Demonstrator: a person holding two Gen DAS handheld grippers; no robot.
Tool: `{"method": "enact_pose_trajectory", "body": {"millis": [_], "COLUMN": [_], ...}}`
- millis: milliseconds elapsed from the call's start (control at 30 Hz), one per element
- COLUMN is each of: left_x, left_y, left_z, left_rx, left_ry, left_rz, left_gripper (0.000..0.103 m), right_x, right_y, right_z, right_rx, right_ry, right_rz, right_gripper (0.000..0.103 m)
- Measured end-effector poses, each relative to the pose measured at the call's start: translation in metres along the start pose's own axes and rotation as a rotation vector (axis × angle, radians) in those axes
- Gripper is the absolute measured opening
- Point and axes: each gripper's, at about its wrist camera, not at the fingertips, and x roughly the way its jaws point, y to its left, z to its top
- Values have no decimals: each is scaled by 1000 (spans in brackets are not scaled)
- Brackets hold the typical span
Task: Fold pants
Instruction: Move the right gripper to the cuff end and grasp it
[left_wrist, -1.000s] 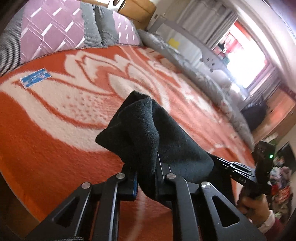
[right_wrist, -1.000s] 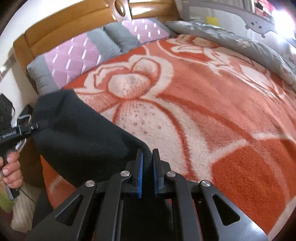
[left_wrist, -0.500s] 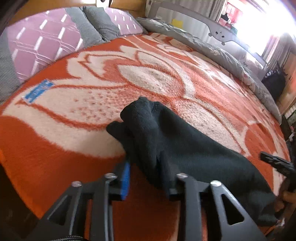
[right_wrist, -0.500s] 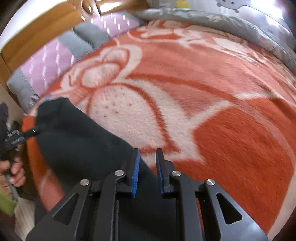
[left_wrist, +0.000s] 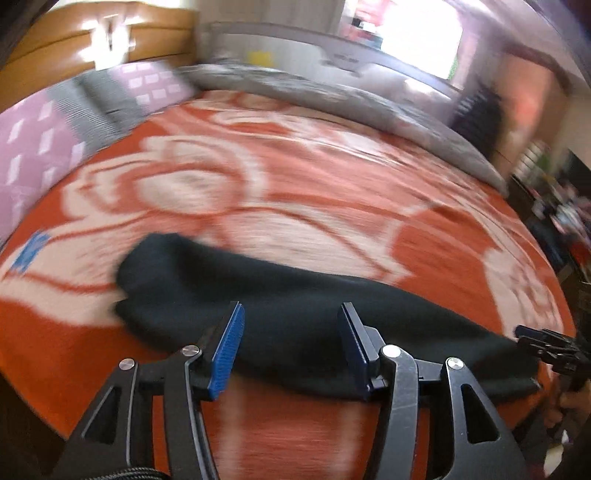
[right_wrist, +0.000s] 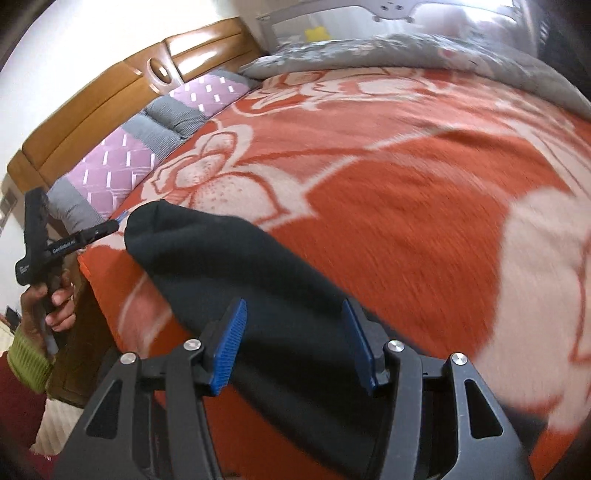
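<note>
Left wrist view: bed (left_wrist: 332, 206) with orange floral blanket, black pants (left_wrist: 295, 314) lying as a long bundle along its near edge. Left tool (left_wrist: 291, 343) spread wide, holding nothing; right tool (right_wrist: 295, 339) likewise, just above the fabric. Pants look thick, soft, limp, probably non-slip; pinch at the end corners.

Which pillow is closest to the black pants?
The purple quilted pillow with grey ends at the headboard's left; the second matching pillow lies farther from the folded black pants.
</note>
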Motion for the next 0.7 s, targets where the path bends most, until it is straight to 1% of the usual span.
{"method": "enact_pose_trajectory", "body": {"millis": [67, 100, 200, 300, 433, 533, 700], "left_x": [9, 11, 23, 32, 42, 51, 62], "left_y": [-32, -45, -95, -138, -183, -214, -257], "left_z": [2, 2, 1, -2, -8, -12, -16], "left_rx": [77, 101, 218, 302, 382, 444, 558], "left_ry": [31, 43, 92, 125, 173, 217, 262], "left_rz": [-61, -79, -159, -226, -291, -335, -383], "left_gripper": [55, 56, 57, 57, 57, 57, 57], "right_x": [-12, -19, -34, -48, -61, -69, -78], "right_y": [-9, -14, -25, -35, -42, -53, -76], "right_z": [-17, -26, -52, -73, -94, -108, -130], "right_rx": [40, 64, 124, 172, 215, 272, 391], "right_ry": [0, 3, 11, 18, 13, 8, -4], "right_rz": [-4, -3, -2, 2, 0, -1, -15], "right_gripper": [55, 55, 55, 55, 55, 55, 55]}}
